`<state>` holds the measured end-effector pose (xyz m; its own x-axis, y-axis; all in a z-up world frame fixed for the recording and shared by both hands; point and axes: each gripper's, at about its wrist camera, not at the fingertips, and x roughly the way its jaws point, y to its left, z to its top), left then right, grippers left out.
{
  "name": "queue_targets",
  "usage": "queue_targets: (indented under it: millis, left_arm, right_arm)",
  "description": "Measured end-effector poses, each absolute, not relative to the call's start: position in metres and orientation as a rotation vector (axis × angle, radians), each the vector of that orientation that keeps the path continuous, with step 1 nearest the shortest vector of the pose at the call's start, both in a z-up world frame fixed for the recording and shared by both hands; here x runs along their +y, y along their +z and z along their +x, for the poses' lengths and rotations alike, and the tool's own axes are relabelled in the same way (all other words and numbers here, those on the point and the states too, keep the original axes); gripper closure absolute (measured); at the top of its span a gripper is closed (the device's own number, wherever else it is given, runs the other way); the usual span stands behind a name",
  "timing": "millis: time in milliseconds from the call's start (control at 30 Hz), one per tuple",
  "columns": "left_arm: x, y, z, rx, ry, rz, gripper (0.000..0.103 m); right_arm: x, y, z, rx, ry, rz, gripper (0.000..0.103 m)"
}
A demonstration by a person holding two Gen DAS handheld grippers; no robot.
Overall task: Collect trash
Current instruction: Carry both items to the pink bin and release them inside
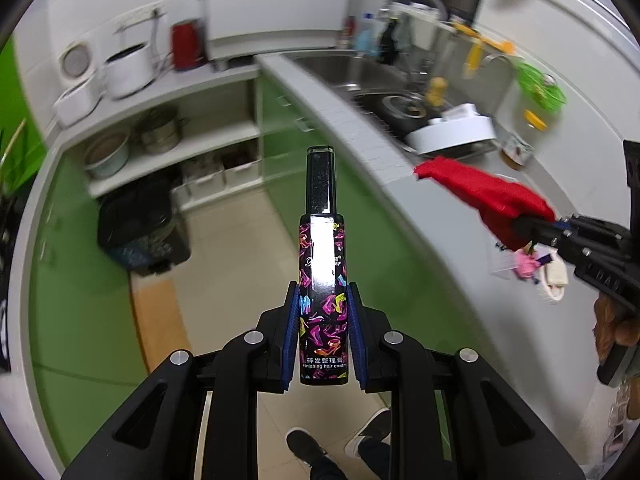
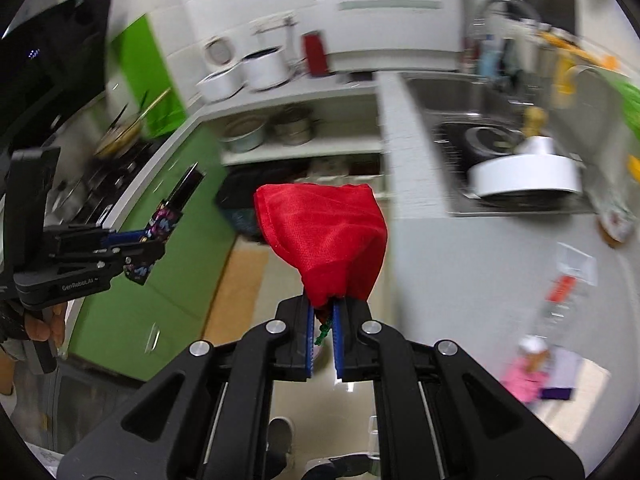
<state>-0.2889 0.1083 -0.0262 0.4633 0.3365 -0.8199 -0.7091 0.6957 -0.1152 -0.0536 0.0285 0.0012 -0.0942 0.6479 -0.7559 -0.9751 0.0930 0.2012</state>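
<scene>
My left gripper (image 1: 323, 300) is shut on a black hair cream tube (image 1: 322, 280) printed with coloured shoes, held above the kitchen floor; it also shows in the right wrist view (image 2: 168, 216). My right gripper (image 2: 323, 312) is shut on the gathered neck of a red cloth pouch (image 2: 324, 236), which hangs forward in the air. In the left wrist view the red pouch (image 1: 480, 196) and right gripper (image 1: 532, 226) are at the right, over the counter. A dark bin with a black bag (image 1: 140, 228) stands on the floor under the shelves.
A grey counter (image 1: 420, 208) runs along the right with a sink (image 1: 352, 68), a white bowl (image 1: 456, 132) and small pink and white items (image 1: 536, 268). Open shelves (image 1: 172, 148) hold pots. Green cabinets (image 1: 72, 220) line the left. A stove (image 2: 108, 168) is far left.
</scene>
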Motion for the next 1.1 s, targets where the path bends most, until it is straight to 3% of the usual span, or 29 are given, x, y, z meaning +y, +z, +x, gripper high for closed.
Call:
queue_targets:
  millis: [200,533,733,767,800,867,967,1100]
  left_arm:
    - [0.152,-0.092,-0.333,0.909,0.699,-0.575,0.08]
    - [0.22,-0.364,-0.351,1.006,0.716,-0.771,0.08]
    - [0.239,-0.472,-0.353,1.006,0.713,-0.866,0.079]
    - [0.241,-0.481,-0.355,1.002,0.711,-0.878,0.064]
    - [0.243,-0.491,-0.357,0.997,0.719,-0.88,0.036]
    - [0.248,-0.5,-0.36,0.976,0.729,-0.871,0.013]
    - [0.254,-0.509,-0.363,0.976,0.75,-0.875,0.007]
    - [0.261,-0.51,-0.372,0.965,0.778,-0.872,0.007]
  right_arm:
    - [0.09,-0.069,-0.108,0.937,1.491,-0.588,0.096]
    - [0.154,-0.3,-0.137,1.062,1.483,-0.736,0.096]
    - [0.169,-0.398,-0.135,1.111,1.473,-0.762,0.096]
    - [0.171,-0.408,-0.135,1.114,1.474,-0.768,0.096]
    - [0.176,-0.417,-0.136,1.117,1.474,-0.773,0.096]
    - [0.181,-0.428,-0.136,1.122,1.476,-0.78,0.096]
    - [0.189,-0.444,-0.141,1.128,1.49,-0.798,0.096]
    - [0.195,-0.455,-0.155,1.137,1.516,-0.828,0.096]
